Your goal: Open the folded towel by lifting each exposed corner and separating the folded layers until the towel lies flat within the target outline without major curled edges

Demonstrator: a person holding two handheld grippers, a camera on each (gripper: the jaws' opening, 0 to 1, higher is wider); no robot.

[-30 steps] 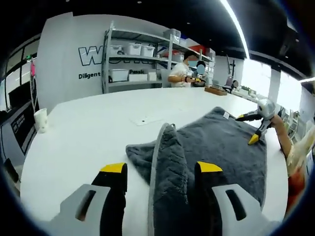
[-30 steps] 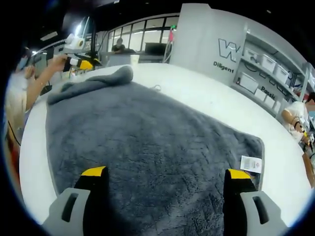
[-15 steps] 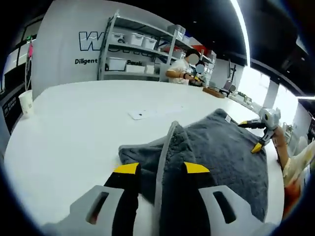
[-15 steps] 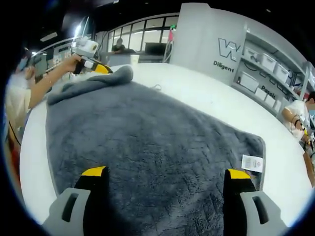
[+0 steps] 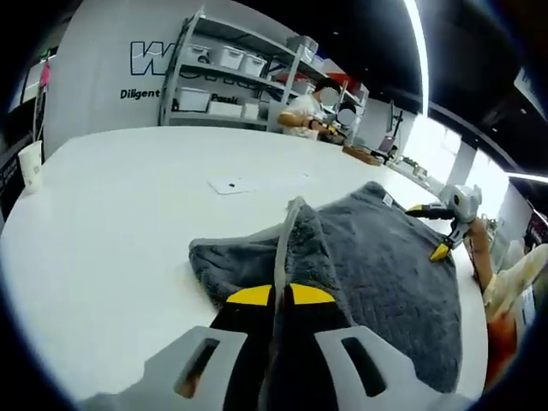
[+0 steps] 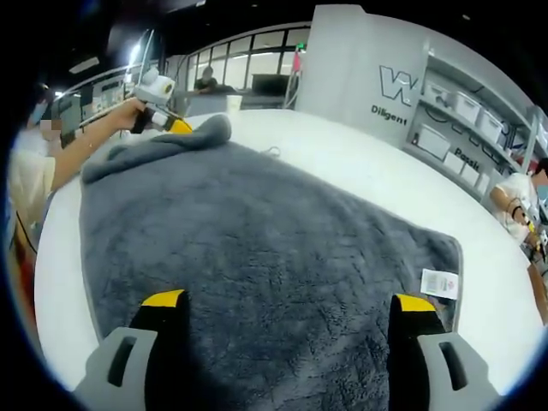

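Observation:
A dark grey towel [image 5: 385, 257] lies mostly spread on the white table [image 5: 111, 223]. Its near corner is still folded over into a raised ridge [image 5: 295, 235]. My left gripper [image 5: 281, 296] is shut on that ridge's pale hem. In the right gripper view the towel [image 6: 257, 231] stretches ahead, with the bunched fold [image 6: 193, 135] at its far end, where a hand holds the left gripper [image 6: 171, 125]. My right gripper [image 6: 288, 301] hovers open over the towel's near part, jaws wide apart and holding nothing. A white label [image 6: 438, 283] sits at the towel's right corner.
A paper cup [image 5: 30, 163] stands near the table's left edge. A small sheet [image 5: 229, 184] lies beyond the towel. Shelves with bins [image 5: 223, 81] and seated people [image 5: 304, 111] are behind the table. The right gripper [image 5: 428, 229] and the person's arm [image 5: 479, 257] are at the towel's far side.
My left gripper's jaws have closed from wide apart onto the towel's raised fold, and that view has shifted a little. The right gripper has stayed open and still.

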